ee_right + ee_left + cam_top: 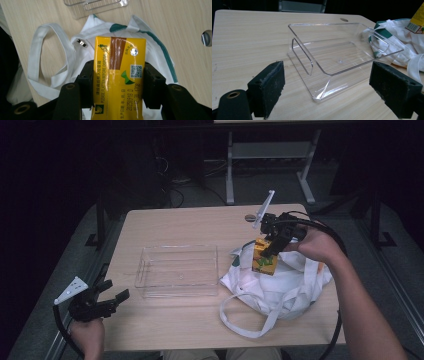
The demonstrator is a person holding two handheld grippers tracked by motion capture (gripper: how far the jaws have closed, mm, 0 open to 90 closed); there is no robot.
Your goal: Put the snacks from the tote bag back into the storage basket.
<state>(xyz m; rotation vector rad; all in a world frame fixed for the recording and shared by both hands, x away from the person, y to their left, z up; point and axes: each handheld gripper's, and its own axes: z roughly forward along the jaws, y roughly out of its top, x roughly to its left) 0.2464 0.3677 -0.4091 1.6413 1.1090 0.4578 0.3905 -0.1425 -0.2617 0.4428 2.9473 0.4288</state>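
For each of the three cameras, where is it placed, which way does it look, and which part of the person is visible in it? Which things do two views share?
High view: above the person's side, facing forward and down on the table; both forearms and each hand-held gripper show.
Left gripper view: rides the left hand-held gripper, looking between open jaws at the clear tray.
Right gripper view: rides the right hand-held gripper, looking down on the yellow carton it clamps above the white bag.
Shared: tray, bag and carton appear in all three.

Yellow carton (117, 75) with a brown stripe, green marks and black print. White bag (280, 285) with green trim at its 12 o'clock edge. Clear tray (177, 270). Pale wood-grain table (200, 325). Black grippers.
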